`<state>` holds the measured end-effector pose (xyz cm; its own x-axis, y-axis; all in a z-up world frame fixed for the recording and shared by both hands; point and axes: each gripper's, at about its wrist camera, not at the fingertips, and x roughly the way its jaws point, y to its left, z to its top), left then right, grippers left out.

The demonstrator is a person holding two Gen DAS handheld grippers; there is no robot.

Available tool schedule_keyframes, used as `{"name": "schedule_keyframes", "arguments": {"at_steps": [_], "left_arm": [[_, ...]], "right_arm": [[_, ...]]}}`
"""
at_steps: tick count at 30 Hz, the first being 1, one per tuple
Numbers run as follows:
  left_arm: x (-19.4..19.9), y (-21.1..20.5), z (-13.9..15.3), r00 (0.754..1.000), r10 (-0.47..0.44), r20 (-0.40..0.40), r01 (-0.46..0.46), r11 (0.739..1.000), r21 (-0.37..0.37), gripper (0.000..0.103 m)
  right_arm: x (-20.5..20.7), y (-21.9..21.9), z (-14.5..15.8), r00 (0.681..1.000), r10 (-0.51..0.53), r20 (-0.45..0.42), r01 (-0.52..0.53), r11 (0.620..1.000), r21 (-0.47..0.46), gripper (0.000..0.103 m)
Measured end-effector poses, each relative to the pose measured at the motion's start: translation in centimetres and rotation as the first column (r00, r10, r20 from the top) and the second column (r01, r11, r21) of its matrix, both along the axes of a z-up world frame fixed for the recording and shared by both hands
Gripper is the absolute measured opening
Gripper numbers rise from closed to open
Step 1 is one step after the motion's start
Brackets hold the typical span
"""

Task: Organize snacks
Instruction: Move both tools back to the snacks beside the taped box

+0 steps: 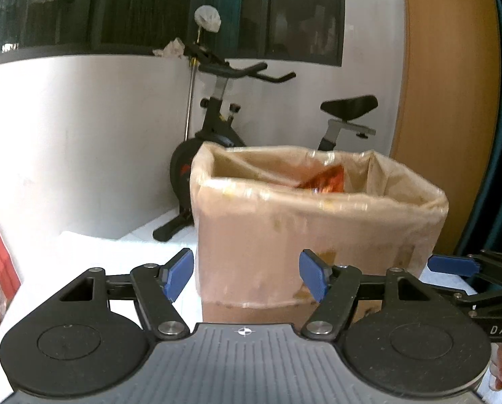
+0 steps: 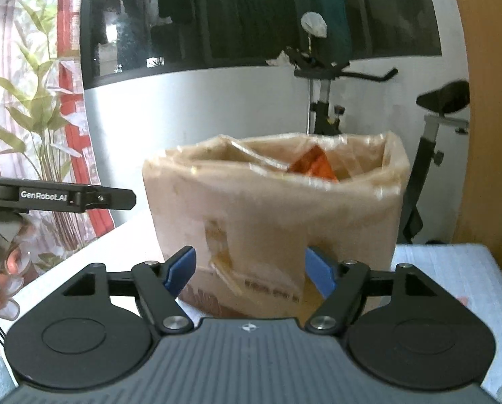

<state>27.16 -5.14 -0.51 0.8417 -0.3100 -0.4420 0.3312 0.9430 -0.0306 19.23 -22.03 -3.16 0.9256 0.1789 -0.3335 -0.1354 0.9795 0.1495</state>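
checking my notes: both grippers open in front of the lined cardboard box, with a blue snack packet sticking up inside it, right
Not quite: the snack packet sticking up inside the lined cardboard box is orange, not blue, as both wrist views show. The rest holds: the left gripper and right gripper are both open in front of the box, holding nothing.

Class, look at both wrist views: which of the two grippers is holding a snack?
Neither. The left gripper and right gripper both stand open and empty before the plastic-lined cardboard box; the only visible snack, an orange packet, sits inside.
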Motion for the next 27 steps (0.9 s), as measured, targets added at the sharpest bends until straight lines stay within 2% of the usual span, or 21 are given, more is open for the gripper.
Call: {"name": "schedule_keyframes", "arguments": {"at_steps": [17,27], "left_arm": [[0.8,1.2,-5.6,0.995,0.009,-0.1,-0.005,0.999,0.044,0.071],[1.5,1.6,-10.0,0.972,-0.009,-0.235,0.024,0.998,0.064,0.071]], "right_arm": [[0.2,-1.1,-6.0,0.99,-0.046,-0.136,0.05,0.999,0.022,0.074],[0.6,-0.9,-9.4,0.973,-0.058,-0.223,0.061,0.998,0.006,0.073]]}}
